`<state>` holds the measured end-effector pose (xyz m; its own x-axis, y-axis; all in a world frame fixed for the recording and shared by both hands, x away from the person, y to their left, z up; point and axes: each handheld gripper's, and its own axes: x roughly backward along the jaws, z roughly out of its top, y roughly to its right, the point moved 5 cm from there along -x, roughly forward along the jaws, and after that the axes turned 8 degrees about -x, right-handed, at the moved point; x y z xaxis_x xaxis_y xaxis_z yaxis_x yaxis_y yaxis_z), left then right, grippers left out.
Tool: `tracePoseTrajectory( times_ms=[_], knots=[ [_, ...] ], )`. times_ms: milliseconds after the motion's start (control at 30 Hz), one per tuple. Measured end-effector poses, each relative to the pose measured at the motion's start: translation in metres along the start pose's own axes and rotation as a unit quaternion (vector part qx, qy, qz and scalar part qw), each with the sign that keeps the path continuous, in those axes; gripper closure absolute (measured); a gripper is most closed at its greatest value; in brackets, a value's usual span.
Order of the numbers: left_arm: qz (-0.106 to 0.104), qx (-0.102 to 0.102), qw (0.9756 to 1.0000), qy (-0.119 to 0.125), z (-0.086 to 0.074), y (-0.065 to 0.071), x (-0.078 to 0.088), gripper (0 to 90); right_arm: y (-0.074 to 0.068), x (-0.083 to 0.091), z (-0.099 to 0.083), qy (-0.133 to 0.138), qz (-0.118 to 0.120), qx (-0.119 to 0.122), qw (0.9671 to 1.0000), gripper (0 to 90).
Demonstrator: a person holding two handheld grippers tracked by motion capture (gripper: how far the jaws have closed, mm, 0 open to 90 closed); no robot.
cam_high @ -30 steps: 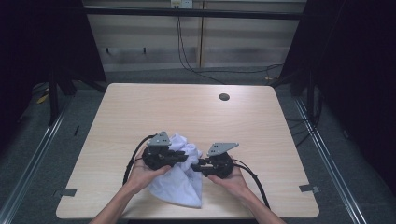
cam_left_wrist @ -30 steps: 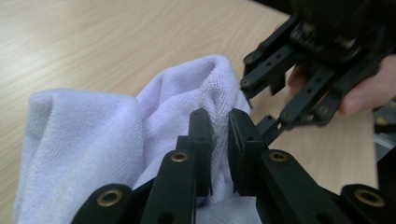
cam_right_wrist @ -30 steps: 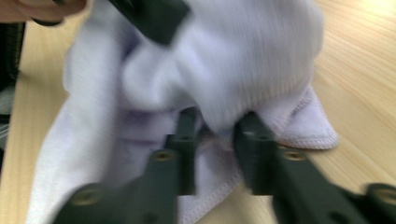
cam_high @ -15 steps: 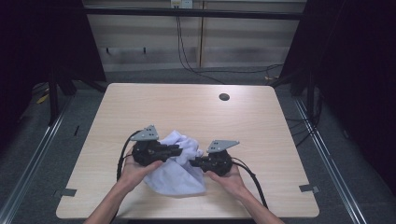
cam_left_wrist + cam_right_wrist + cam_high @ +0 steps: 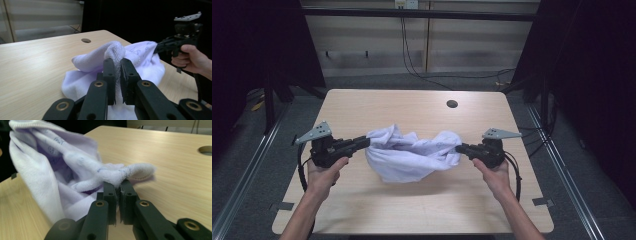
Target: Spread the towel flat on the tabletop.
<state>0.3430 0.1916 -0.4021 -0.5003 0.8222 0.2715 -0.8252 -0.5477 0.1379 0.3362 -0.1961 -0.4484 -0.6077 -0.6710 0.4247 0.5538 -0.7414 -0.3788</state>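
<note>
The left claw (image 5: 366,141) pinches one edge of the white towel (image 5: 409,152); its jaws have just been closing, with the fabric between them. The right claw (image 5: 459,148) pinches the opposite edge, its jaws pressed together on a fold of the cloth. The towel hangs between the two claws over the middle of the wooden counter (image 5: 412,210), and its lower part sags down to the surface. A round hole (image 5: 452,104) lies near the far edge of the counter.
</note>
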Motion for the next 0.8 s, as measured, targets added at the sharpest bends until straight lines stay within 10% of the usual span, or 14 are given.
tracePoseTrajectory(
  times_ms=[367,600,800],
  knots=[
    [0.025,0.023,0.9992,0.021,0.012,-0.015,0.003,84.2,0.015,0.033,0.037,0.051,-0.016,-0.023,0.9983,84.8],
    [0.097,0.021,0.9940,0.044,0.077,-0.054,-0.001,84.3,0.015,0.021,0.121,0.084,-0.037,-0.007,0.9957,85.0],
    [0.116,-0.009,0.9897,0.084,0.127,-0.056,0.015,84.4,0.001,0.023,0.185,0.112,-0.047,0.028,0.9922,85.6]
  ],
)
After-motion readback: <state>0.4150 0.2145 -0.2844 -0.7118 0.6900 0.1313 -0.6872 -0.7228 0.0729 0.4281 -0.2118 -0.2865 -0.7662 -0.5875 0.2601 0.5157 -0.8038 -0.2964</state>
